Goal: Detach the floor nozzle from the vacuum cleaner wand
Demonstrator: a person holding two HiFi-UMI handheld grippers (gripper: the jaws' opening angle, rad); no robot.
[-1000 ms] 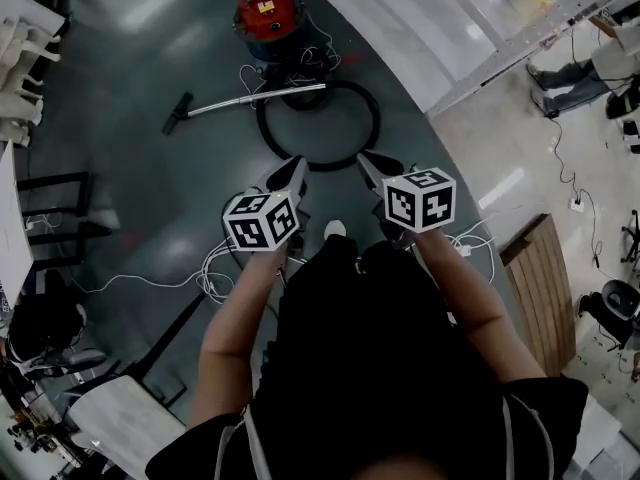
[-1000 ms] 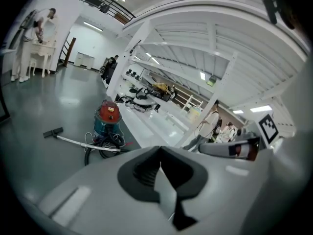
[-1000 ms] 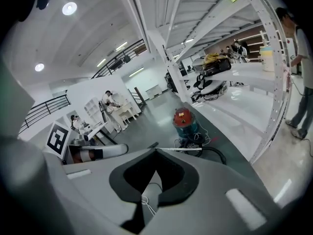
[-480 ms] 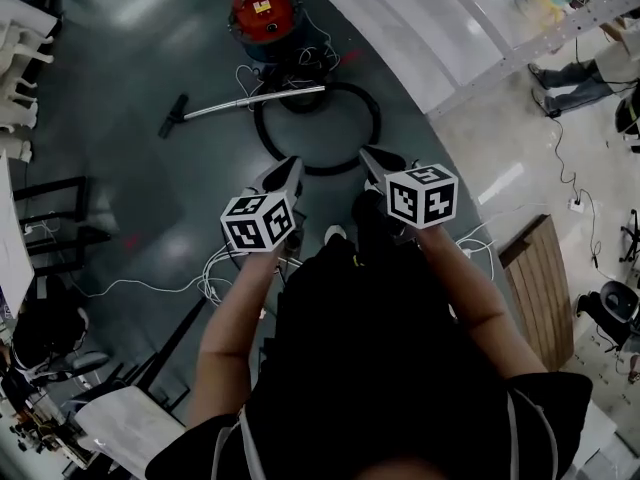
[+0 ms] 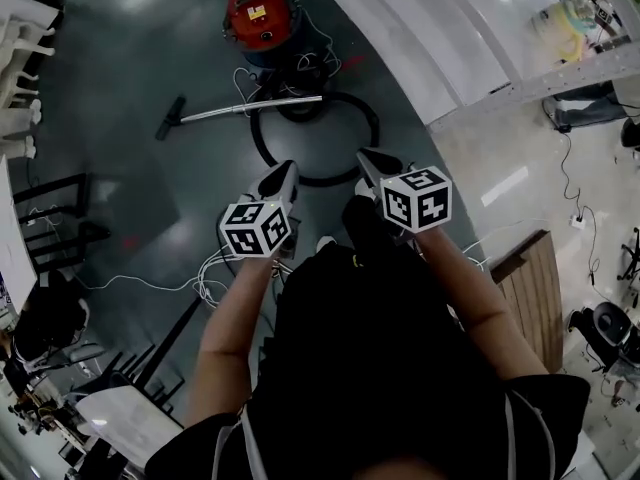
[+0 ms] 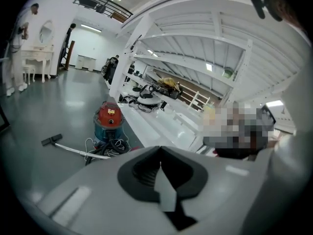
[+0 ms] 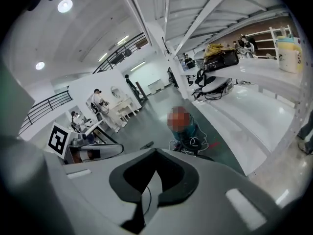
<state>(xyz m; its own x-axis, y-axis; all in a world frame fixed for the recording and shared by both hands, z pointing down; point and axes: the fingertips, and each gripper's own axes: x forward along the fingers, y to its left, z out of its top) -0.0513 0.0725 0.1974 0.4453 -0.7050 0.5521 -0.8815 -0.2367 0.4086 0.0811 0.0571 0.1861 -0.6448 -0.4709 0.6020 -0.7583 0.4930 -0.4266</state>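
A red canister vacuum (image 5: 262, 13) stands on the dark floor at the far end. Its silver wand (image 5: 250, 107) lies flat, with the black floor nozzle (image 5: 170, 118) on its left end. A black hose (image 5: 318, 136) loops on the floor in front. My left gripper (image 5: 287, 171) and right gripper (image 5: 366, 158) hang side by side in the air, near the hose loop and well short of the wand. Both are shut and empty. The left gripper view shows the shut left gripper (image 6: 160, 154), the vacuum (image 6: 108, 119), the wand (image 6: 78, 151) and the nozzle (image 6: 51, 140). The right gripper (image 7: 155, 153) is also shut there.
White cables (image 5: 215, 278) trail on the floor by my feet. Black chairs and frames (image 5: 55, 208) stand at the left, and a white raised platform (image 5: 440, 38) runs along the right. A wooden board (image 5: 525, 288) lies at the right. People stand far off at white desks (image 7: 115, 109).
The person has stepped toward the vacuum, with a leg swung forward under the right gripper. Both grippers were carried along, still shut and level with each other.
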